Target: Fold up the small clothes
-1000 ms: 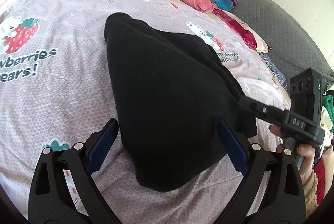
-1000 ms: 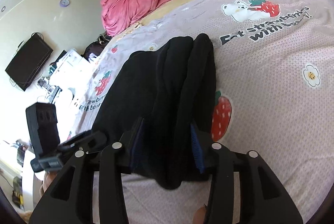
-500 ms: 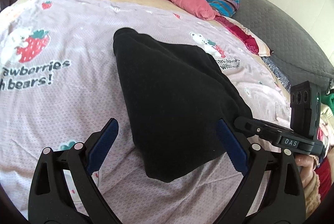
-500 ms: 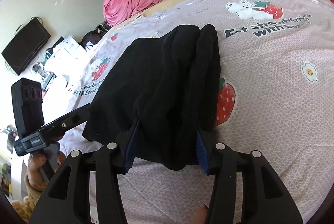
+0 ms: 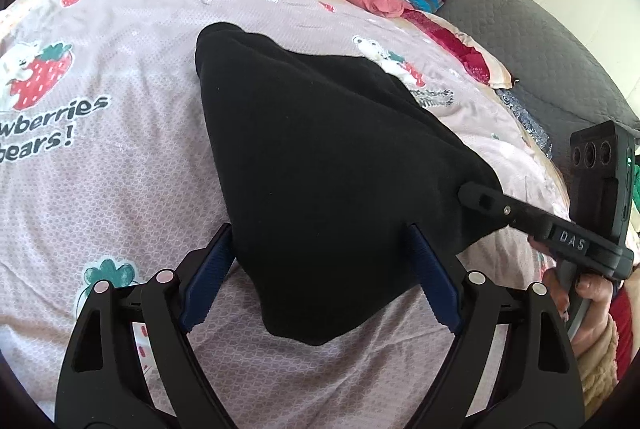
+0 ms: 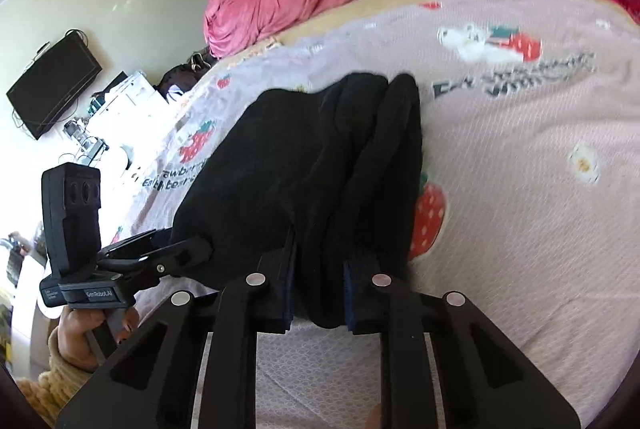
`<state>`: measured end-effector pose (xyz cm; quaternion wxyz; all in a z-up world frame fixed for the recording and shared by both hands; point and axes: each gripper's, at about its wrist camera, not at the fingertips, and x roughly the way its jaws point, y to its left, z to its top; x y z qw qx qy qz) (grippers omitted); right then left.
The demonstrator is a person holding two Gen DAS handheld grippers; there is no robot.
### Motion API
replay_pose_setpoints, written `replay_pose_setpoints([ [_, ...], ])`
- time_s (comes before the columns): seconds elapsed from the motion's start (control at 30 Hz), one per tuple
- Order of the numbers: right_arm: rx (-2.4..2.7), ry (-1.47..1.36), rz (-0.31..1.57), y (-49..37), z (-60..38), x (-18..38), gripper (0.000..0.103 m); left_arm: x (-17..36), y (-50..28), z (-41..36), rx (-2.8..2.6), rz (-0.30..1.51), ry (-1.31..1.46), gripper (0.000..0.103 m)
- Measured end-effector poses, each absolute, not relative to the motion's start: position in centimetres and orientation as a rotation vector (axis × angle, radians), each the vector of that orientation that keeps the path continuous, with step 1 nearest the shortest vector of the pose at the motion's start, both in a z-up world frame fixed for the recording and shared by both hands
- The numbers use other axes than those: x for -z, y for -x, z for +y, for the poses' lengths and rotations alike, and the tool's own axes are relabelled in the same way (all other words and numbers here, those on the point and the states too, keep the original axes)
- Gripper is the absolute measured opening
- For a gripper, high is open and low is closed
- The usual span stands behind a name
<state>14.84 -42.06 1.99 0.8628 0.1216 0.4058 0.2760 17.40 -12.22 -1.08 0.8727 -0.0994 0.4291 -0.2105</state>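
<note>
Bright daylight, soft shadows. Heavy fisheye bending, dark corners. Right view motion-blurred across the bedsheet print [image 6: 512,77], blown-out white at left.

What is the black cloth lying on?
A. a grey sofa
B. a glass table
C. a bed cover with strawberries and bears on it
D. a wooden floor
C: the black cloth lies spread on the pale bed cover, which is printed with strawberries, little white bears and writing.
</note>
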Motion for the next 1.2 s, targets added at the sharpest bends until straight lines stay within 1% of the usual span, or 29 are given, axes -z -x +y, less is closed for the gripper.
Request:
replay_pose_setpoints([
  [0.1,-0.561,-0.266,0.857,-15.2,-42.4,-1.7,0.017,0.4,-17.1,-12.2,0.428,0.873,0.195,0.078],
  [0.27,-0.538,-0.264,0.88,-15.3,-42.4,-1.4,0.017,-1.7,-16.2,-11.6,0.42,0.761,0.219,0.078],
  [0.37,-0.529,-0.271,0.899,-15.6,-42.5,-1.2,0.017,-0.5,-16.8,-12.1,0.422,0.806,0.183,0.078],
  [0.43,-0.514,-0.267,0.928,-15.7,-42.3,-0.7,0.022,1.2,-17.5,-12.8,0.421,0.878,0.176,0.073],
  [0.47,-0.501,-0.264,0.944,-15.9,-42.3,-0.4,0.026,1.5,-17.5,-12.9,0.417,0.88,0.169,0.073],
  [0.63,-0.492,-0.28,0.954,-15.8,-42.6,-0.4,0.031,1.5,-17.6,-13.0,0.427,0.877,0.171,0.073],
  [0.7,-0.486,-0.279,0.947,-15.6,-42.6,-0.6,0.037,1.6,-17.6,-12.7,0.426,0.882,0.177,0.073],
  [0.73,-0.483,-0.28,0.943,-15.6,-42.6,-0.8,0.038,1.6,-17.6,-12.7,0.426,0.884,0.178,0.073],
  [0.77,-0.483,-0.289,0.938,-15.5,-42.6,-1.0,0.04,1.5,-17.4,-12.5,0.426,0.887,0.18,0.073],
  [0.83,-0.475,-0.317,0.923,-15.4,-43.0,-1.4,0.049,1.5,-17.2,-12.3,0.424,0.891,0.183,0.073],
  [0.87,-0.465,-0.33,0.906,-15.2,-43.4,-1.7,0.057,1.4,-17.2,-12.2,0.425,0.893,0.188,0.073],
  [0.9,-0.46,-0.337,0.893,-15.1,-43.6,-2.1,0.061,1.3,-17.1,-12.2,0.424,0.893,0.19,0.074],
  [0.93,-0.452,-0.341,0.878,-15.0,-43.9,-2.4,0.063,1.2,-17.0,-12.1,0.423,0.893,0.194,0.074],
  [0.97,-0.442,-0.339,0.858,-14.8,-44.1,-3.0,0.066,1.1,-16.9,-12.1,0.422,0.891,0.195,0.074],
  [1.03,-0.424,-0.326,0.828,-14.5,-44.3,-3.7,0.077,0.8,-16.7,-12.0,0.421,0.885,0.193,0.075],
  [1.07,-0.406,-0.314,0.809,-14.2,-44.4,-4.1,0.089,0.5,-16.5,-12.0,0.421,0.88,0.194,0.075],
  [1.1,-0.39,-0.304,0.791,-13.9,-44.5,-4.4,0.094,0.2,-16.2,-11.9,0.42,0.873,0.196,0.076],
  [1.2,-0.364,-0.27,0.747,-13.2,-44.4,-5.3,0.097,-0.7,-15.5,-11.7,0.409,0.852,0.193,0.082],
])
